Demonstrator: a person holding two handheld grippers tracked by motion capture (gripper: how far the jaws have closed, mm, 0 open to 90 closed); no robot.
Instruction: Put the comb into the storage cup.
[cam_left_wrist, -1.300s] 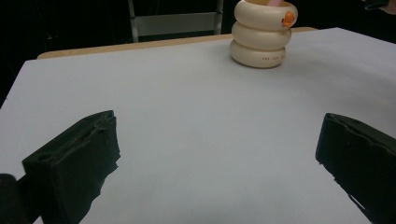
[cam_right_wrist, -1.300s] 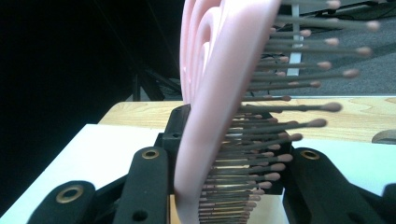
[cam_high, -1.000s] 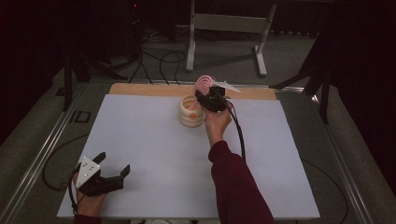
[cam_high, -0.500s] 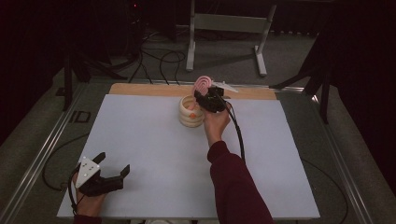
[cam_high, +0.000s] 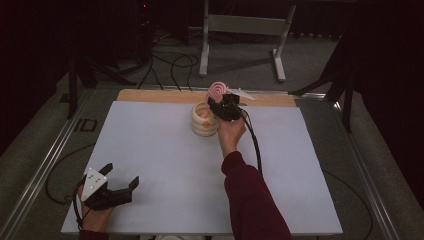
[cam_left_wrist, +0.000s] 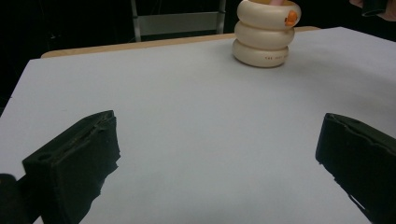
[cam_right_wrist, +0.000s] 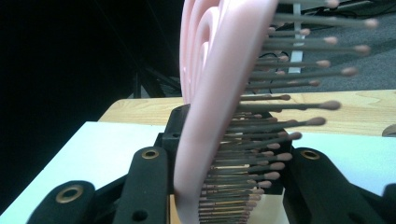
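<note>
My right gripper (cam_high: 223, 107) is held over the far middle of the table, shut on a pink hairbrush (cam_high: 218, 90) whose head sticks up past the jaws. In the right gripper view the pink hairbrush (cam_right_wrist: 212, 93) stands on edge between the black jaws, bristles pointing right. Just left of that hand stands a cream holder (cam_high: 204, 123) made of stacked rings, with an orange mark near its top. The left gripper view has the cream holder (cam_left_wrist: 266, 42) far ahead. My left gripper (cam_high: 121, 176) rests near the front left corner of the white mat, open, with bare mat between its fingers (cam_left_wrist: 74, 163).
A white mat (cam_high: 165, 165) covers the table, with a strip of wooden board (cam_high: 150, 95) along its far edge. Metal rails run down both sides. Behind the table, a metal stand (cam_high: 245, 24) and cables lie on the floor.
</note>
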